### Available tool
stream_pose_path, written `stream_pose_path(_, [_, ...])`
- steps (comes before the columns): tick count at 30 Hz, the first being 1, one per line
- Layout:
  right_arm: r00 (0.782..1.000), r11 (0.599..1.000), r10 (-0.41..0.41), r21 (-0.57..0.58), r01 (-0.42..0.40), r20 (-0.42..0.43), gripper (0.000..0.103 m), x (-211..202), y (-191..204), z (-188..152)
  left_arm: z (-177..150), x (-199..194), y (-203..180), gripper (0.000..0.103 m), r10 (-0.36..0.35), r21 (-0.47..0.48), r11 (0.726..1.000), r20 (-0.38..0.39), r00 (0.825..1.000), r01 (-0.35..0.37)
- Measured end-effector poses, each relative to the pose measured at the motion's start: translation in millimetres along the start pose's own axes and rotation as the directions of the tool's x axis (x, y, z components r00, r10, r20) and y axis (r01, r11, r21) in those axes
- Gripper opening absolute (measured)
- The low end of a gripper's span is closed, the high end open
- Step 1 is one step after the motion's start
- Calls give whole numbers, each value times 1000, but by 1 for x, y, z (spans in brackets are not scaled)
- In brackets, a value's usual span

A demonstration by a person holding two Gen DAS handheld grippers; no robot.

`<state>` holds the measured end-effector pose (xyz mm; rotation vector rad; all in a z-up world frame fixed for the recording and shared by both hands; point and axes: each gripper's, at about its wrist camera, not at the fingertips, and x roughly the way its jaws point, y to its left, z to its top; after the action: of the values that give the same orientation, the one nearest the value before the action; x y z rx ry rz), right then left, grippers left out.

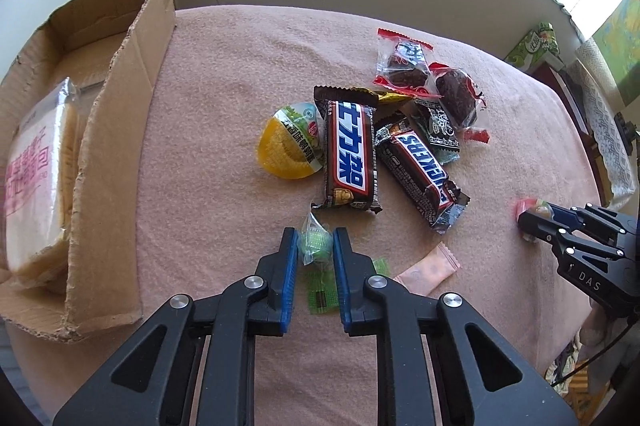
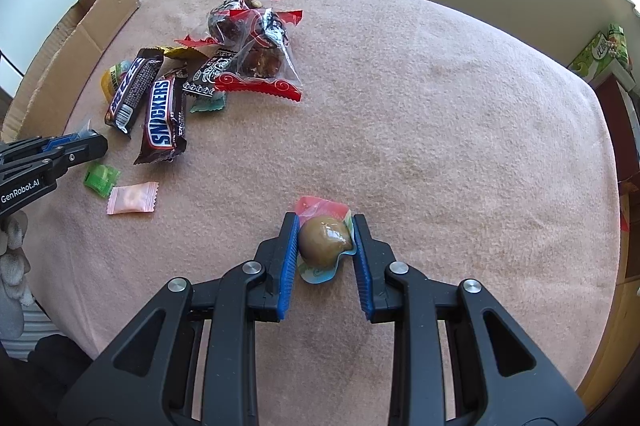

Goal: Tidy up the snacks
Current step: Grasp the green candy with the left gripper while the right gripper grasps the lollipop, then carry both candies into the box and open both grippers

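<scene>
My left gripper (image 1: pixel 315 240) is shut on a small green wrapped candy (image 1: pixel 316 244), low over the pink cloth. My right gripper (image 2: pixel 325 228) is shut on a brown jelly snack in a red-and-green pack (image 2: pixel 323 240); it also shows in the left wrist view (image 1: pixel 534 222). A pile of snacks lies ahead: two Snickers bars (image 1: pixel 350 154) (image 1: pixel 420 172), a yellow jelly cup (image 1: pixel 290 146), and red-edged bags of dark dates (image 1: pixel 404 62). A second green candy (image 2: pixel 101 178) and a pink candy (image 2: pixel 132 198) lie loose on the cloth.
An open cardboard box (image 1: pixel 108 146) stands at the left edge of the table and holds a bag of sliced bread (image 1: pixel 36 178). The table (image 2: pixel 440 106) has a pink cloth. A green carton (image 2: pixel 602 56) sits beyond the table at the far right.
</scene>
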<state>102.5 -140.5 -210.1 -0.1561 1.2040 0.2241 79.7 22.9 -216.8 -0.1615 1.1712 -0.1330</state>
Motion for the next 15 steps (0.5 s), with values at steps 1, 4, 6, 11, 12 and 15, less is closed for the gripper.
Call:
stream_pose_path(1, [1000, 1000, 2, 1, -2, 2, 27, -1, -1, 0, -2, -3, 1, 16, -3, -5, 1000, 3, 1000, 3])
stream_pose_path(4, [1000, 1000, 11, 5, -11, 9, 27, -7, -3, -1, -5, -9, 3, 16, -10, -13, 1000, 12, 1000, 10])
stream_pose_path(6, [1000, 1000, 19, 12, -19, 16, 27, -12, -4, -1, -7, -15, 3, 16, -18, -18, 1000, 20, 1000, 18])
stream_pose_path(11, [999, 999, 28, 17, -28, 39, 27, -26, -5, 1, -9, -28, 8, 16, -27, -34, 999, 44, 999, 29])
stream_pose_path(12, [998, 999, 31, 16, -32, 45, 27, -29, -4, 2, -8, -31, 9, 16, -32, -40, 999, 49, 998, 33])
stream_pose_path(15, [997, 999, 40, 3, -40, 69, 27, -41, 0, 5, -10, -44, 17, 16, -36, -46, 998, 70, 997, 39])
